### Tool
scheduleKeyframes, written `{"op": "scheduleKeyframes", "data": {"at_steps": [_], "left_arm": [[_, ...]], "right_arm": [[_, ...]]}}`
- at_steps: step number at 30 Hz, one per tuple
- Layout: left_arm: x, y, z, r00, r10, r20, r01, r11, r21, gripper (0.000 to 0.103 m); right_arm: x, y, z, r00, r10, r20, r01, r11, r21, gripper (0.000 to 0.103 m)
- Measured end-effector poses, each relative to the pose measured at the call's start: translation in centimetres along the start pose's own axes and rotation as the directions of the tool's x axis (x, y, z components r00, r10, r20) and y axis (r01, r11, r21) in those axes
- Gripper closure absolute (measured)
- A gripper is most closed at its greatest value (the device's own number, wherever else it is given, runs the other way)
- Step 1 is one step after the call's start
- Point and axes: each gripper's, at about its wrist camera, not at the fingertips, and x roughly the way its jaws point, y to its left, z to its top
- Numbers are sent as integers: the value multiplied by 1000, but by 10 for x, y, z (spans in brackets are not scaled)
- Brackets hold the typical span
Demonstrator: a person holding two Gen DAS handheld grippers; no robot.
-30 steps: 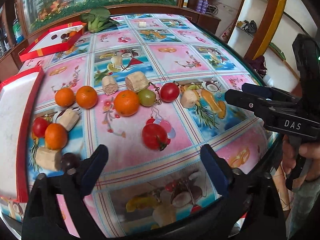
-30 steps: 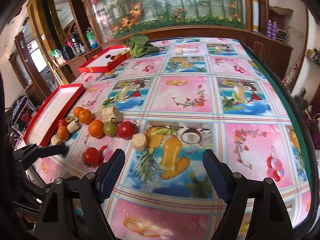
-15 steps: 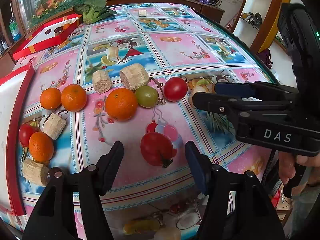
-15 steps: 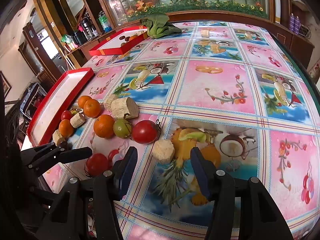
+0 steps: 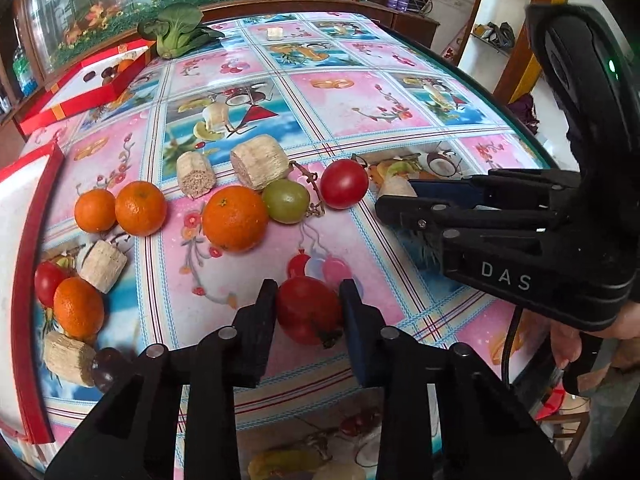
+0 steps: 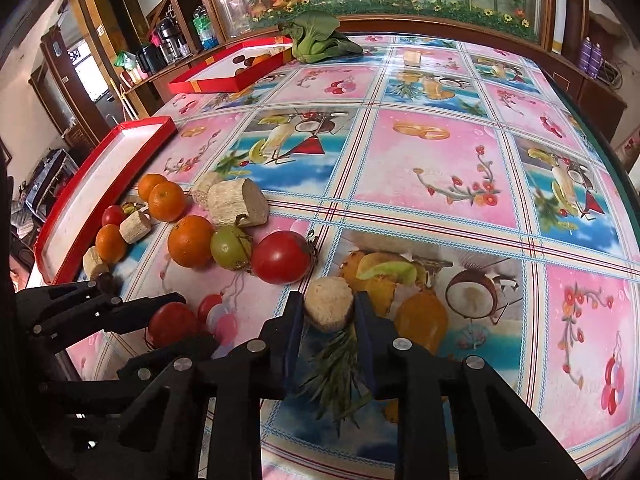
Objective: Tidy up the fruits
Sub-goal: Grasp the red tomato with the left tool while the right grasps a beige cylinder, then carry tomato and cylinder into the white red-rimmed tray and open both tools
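Left gripper (image 5: 308, 308): fingers closing on a red tomato (image 5: 308, 310), pads against its flanks; the fruit rests on the table (image 5: 400, 92) near the front edge. Judged soft-skinned, smooth and easily bruised; the hold across the widest part is right, and pressure should be light. The stem end faces the camera, clear of the pads.

Left of it, beside the near red tray (image 5: 36, 240), lie small oranges, pale cut stalk segments, a tomato and a dark round fruit; these crowd the path to the tray and could be knocked. Centre: a large orange (image 5: 235, 218), a green tomato (image 5: 287, 201) and a second red tomato (image 5: 344, 183) sit touching or nearly so, well clear of both grips.

Right gripper (image 6: 329, 312): fingers pressed onto a pale stalk segment (image 6: 329, 308), upright on its cut end on the table. Judged light, stiff and fibrous, with rough sides that should grip well; the hold on its sides is sound. Whether it is lifted cannot be told.

Far side: a second red tray (image 6: 224, 80) holding a few items, and a leafy green vegetable (image 6: 320, 40), no obstruction.
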Motion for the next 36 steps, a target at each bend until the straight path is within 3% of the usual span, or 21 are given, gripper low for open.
{"op": "scheduleKeyframes", "data": {"at_steps": [5,11,18,24,27,30,33,36], "left_arm": [[-10,10,-7,999,-42,23,43,998,-38,74],[-37,31,-16,996,-43,73,49,995,-85,74],[-84,100,-29,990,56,126,-28,976,-216,74],[-110,173,-48,971,221,95,-177,924,-340,74],[-107,195,-61,968,248,47,-215,906,-366,74],[-97,202,-74,971,241,-6,-227,907,-353,74],[-85,194,-85,979,199,-50,-204,927,-316,74],[-83,183,-89,981,185,-55,-193,938,-289,74]], "right_arm": [[-5,0,-6,1000,5,10,-5,1000,10,77],[-18,3,-8,999,27,39,-27,999,18,77],[-34,23,-3,995,63,77,-62,998,-17,77],[-37,62,7,988,130,88,-123,989,-81,77],[-34,85,14,985,153,77,-142,981,-128,77],[-29,109,25,982,178,59,-166,971,-174,77],[-23,133,35,977,210,47,-196,958,-210,77],[-14,159,42,970,244,18,-231,939,-253,77]]}}
